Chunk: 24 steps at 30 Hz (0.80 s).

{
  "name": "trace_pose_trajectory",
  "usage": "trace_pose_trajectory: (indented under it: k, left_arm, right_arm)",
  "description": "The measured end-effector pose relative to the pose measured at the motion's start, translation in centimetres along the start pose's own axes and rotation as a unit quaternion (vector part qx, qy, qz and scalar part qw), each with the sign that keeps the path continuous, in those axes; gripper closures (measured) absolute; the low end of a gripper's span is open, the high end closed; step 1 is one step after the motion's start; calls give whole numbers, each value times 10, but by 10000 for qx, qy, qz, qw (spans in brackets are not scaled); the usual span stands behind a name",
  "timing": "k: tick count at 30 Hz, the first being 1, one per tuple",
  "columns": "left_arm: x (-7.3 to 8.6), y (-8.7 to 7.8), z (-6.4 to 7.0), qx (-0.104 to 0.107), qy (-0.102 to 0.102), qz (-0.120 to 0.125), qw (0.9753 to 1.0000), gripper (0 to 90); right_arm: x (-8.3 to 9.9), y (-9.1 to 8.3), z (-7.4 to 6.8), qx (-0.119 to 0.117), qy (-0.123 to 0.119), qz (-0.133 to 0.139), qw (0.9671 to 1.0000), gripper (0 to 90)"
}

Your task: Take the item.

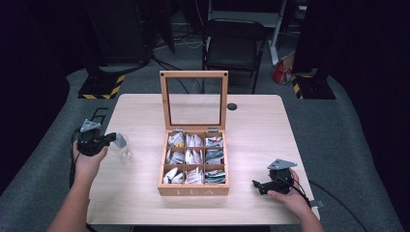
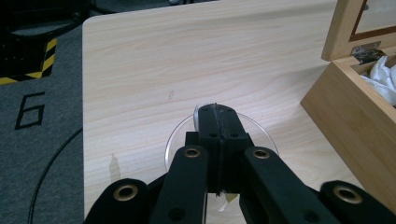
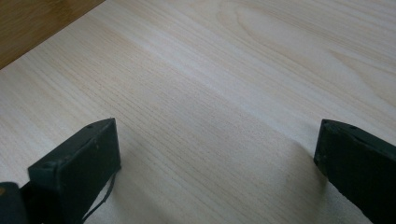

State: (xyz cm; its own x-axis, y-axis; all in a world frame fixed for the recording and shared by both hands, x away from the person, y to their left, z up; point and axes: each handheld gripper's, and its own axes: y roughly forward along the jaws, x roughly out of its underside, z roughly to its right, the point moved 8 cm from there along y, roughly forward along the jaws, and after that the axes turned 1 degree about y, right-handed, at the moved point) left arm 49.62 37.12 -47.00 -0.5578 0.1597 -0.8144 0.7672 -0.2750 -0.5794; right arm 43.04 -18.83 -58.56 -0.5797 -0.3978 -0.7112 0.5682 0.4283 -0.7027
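Seemingly you are dropping a tea bag into the glass left of the tea box, so from above keep the left tongs centred over its mouth.

Along the left tongs, the jaws are pinched shut on the tea bag's pale edge, right above the glass's rim; lower before letting go.

Your right tongs hover spread wide and empty over bare tabletop; keep them clear of the box.
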Motion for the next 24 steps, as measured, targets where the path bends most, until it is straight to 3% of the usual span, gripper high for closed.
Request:
trace_pose_trajectory:
  k: [13,20,24]
  left_arm:
    - [1,0,-1,20,-41,-63,10000,811]
    - [-3,-2,3,153,-171,14,9997,657]
    - [-9,-5,8,171,-112,64,9998,583]
  right_arm:
    - [0,0,0,-4,0,-1,10000,0]
    - [0,0,0,-7,7,-2,10000,0]
    - [0,0,0,-5,6,-2,10000,0]
